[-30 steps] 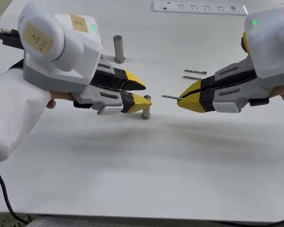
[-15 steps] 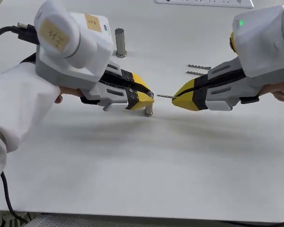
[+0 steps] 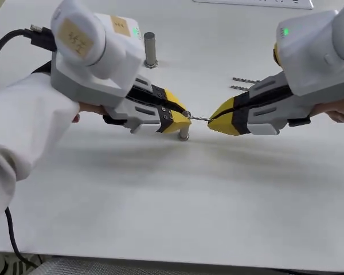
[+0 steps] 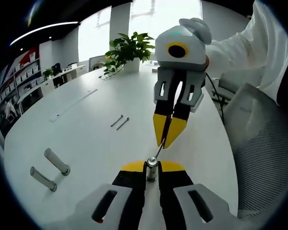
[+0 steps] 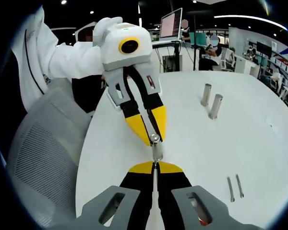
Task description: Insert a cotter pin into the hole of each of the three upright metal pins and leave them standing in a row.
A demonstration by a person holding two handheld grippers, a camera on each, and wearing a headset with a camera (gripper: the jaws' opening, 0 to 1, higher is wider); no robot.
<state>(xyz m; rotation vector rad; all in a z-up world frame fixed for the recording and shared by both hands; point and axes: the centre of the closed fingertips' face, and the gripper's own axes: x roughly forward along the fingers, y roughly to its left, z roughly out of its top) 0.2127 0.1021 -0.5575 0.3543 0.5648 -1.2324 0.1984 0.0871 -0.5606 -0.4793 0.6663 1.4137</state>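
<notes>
I have the metal pin (image 3: pixel 184 130) standing upright mid-bench (image 3: pixel 160 195), gripped near its top by the fingers of my left gripper (image 3: pixel 179 114), which reaches in almost level from the left. My right gripper (image 3: pixel 213 121) faces it tip to tip, fingers closed on a cotter pin (image 3: pixel 199 118) whose free end reaches the pin's top. Two more upright pins (image 5: pixel 215 106) stand together behind, and spare cotter pins (image 3: pixel 242 84) lie beyond the right gripper.

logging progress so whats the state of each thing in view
left gripper: shut on held metal pin
held metal pin: upright, clamped
right gripper: shut on cotter pin
cotter pin: level, tip at held metal pin's top
other metal pins: two, upright
spare cotter pins: two, lying flat
</notes>
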